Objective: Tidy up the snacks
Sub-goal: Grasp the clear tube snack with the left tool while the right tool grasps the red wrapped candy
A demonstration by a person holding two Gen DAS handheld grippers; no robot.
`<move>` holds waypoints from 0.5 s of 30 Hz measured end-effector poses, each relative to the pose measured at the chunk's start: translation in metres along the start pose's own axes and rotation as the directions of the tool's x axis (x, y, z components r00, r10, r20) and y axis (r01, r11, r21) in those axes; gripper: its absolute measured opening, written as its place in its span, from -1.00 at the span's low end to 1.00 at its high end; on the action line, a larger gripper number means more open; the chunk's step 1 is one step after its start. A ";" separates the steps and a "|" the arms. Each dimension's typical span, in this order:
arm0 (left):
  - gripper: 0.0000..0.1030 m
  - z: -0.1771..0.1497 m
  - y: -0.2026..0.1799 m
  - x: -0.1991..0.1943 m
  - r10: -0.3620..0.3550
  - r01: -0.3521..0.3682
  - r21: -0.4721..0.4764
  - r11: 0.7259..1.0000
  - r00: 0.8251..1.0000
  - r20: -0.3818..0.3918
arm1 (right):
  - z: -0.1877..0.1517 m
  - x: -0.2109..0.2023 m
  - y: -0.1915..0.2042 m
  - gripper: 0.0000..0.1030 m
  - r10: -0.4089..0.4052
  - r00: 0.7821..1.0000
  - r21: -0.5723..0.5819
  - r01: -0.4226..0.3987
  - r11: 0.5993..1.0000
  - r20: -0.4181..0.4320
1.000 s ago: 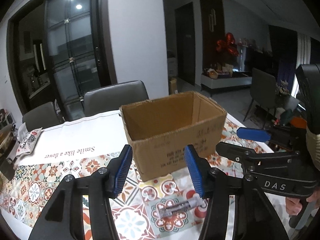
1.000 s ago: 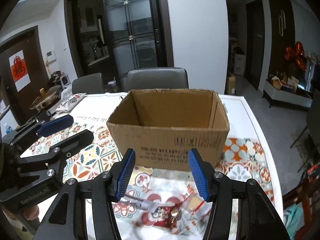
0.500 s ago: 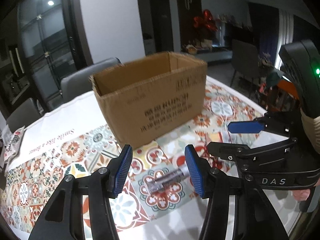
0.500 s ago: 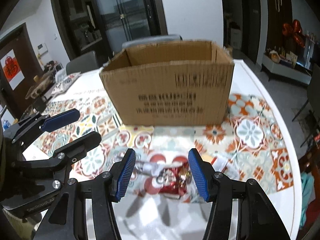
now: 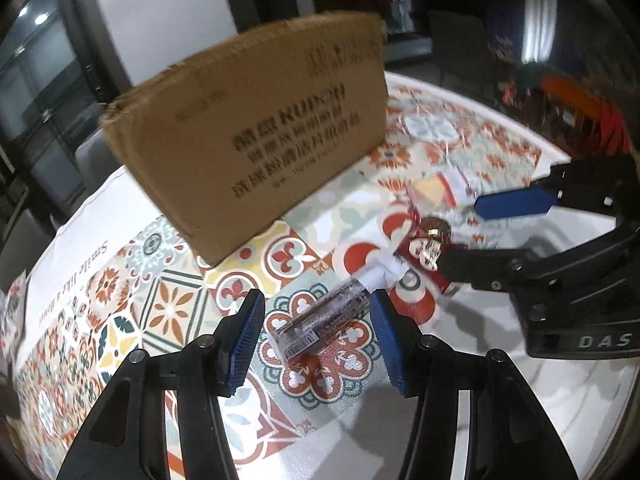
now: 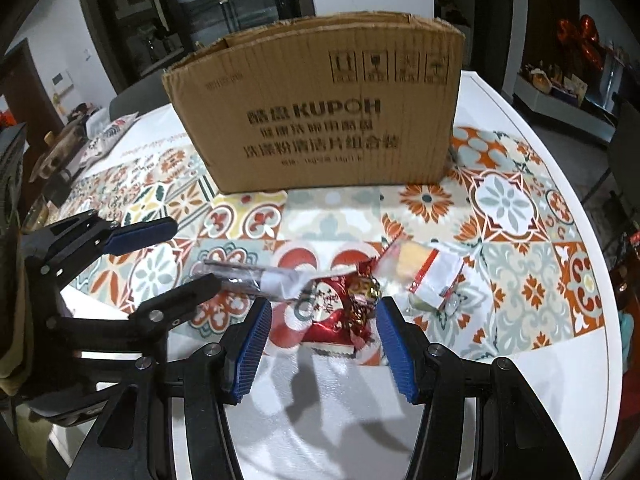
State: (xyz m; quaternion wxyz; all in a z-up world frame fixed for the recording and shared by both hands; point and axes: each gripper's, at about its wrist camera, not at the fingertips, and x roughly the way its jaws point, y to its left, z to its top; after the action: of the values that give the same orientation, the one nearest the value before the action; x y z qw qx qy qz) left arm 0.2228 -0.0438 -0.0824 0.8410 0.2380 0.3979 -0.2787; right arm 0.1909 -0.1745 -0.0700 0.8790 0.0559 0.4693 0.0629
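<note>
Two grippers hang low over the tiled tablecloth, both spread wide and gripping nothing. Between our left gripper's jaws lies the clear-wrapped dark stick snack; the red foil packet lies between our right gripper's jaws. The cardboard box stands just behind.

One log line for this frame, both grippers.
left gripper: open, over clear stick pack | right gripper: open, over red snack | box: behind | nothing held
</note>
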 end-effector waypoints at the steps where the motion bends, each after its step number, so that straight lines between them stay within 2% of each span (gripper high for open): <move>1: 0.04 0.000 -0.001 0.004 -0.004 0.004 0.012 1.000 1.000 -0.011 | 0.000 0.002 0.000 0.08 -0.001 1.000 0.001 0.001 1.000 -0.004; 5: 0.04 0.004 -0.007 0.021 -0.028 0.031 0.054 0.998 0.998 -0.049 | -0.002 0.006 -0.001 0.07 -0.004 1.000 0.004 0.004 1.000 -0.018; 8: 0.04 0.005 -0.011 0.028 -0.021 0.024 0.070 0.997 0.998 -0.057 | -0.003 0.009 -0.002 0.07 -0.007 1.000 0.009 0.007 1.000 -0.026; 13: 0.04 0.005 -0.011 0.040 -0.053 0.057 0.045 0.997 0.995 -0.081 | -0.004 0.013 -0.005 0.01 0.001 0.999 0.023 0.000 1.000 -0.041; 14: 0.00 0.004 -0.011 0.041 -0.059 0.062 0.034 0.997 0.995 -0.081 | -0.004 0.013 -0.005 0.01 0.001 0.999 0.022 0.000 1.000 -0.044; 15: -0.14 0.004 -0.011 0.042 -0.066 0.068 0.023 0.997 0.994 -0.082 | -0.005 0.014 -0.006 0.00 0.002 0.999 0.023 -0.001 1.000 -0.043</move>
State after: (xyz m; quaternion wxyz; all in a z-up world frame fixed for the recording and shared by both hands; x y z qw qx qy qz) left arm 0.2400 -0.0660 -0.1157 0.8111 0.2466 0.4358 -0.3022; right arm 0.1950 -0.1776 -0.0846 0.8679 0.0648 0.4889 0.0594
